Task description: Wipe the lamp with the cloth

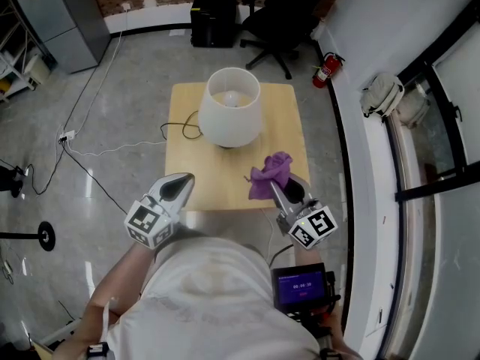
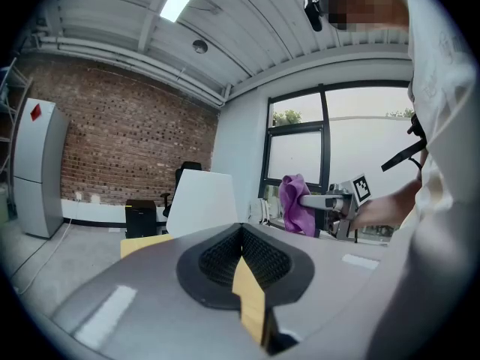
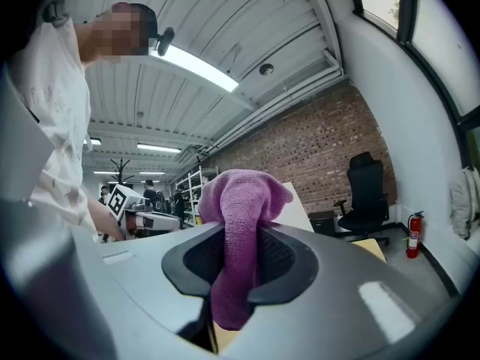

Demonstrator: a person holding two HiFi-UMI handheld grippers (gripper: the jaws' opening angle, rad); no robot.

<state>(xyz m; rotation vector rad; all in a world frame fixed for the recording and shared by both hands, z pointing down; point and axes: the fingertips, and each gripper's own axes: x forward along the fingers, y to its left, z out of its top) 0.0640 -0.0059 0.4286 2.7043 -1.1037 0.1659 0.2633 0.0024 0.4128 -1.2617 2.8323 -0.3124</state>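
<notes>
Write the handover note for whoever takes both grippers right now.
Left gripper: jaws together, nothing between them, over the near left edge of the table.
Right gripper: shut on the purple cloth, bunched in its jaws over the table's near right part.
Lamp: upright at the table's far middle, with a white shade. Its cord runs off to the left. The cloth is apart from it.
Done: the cloth is gripped.
Left: bring the cloth to the lamp and wipe it. The left gripper could probably steady the lamp.
</notes>
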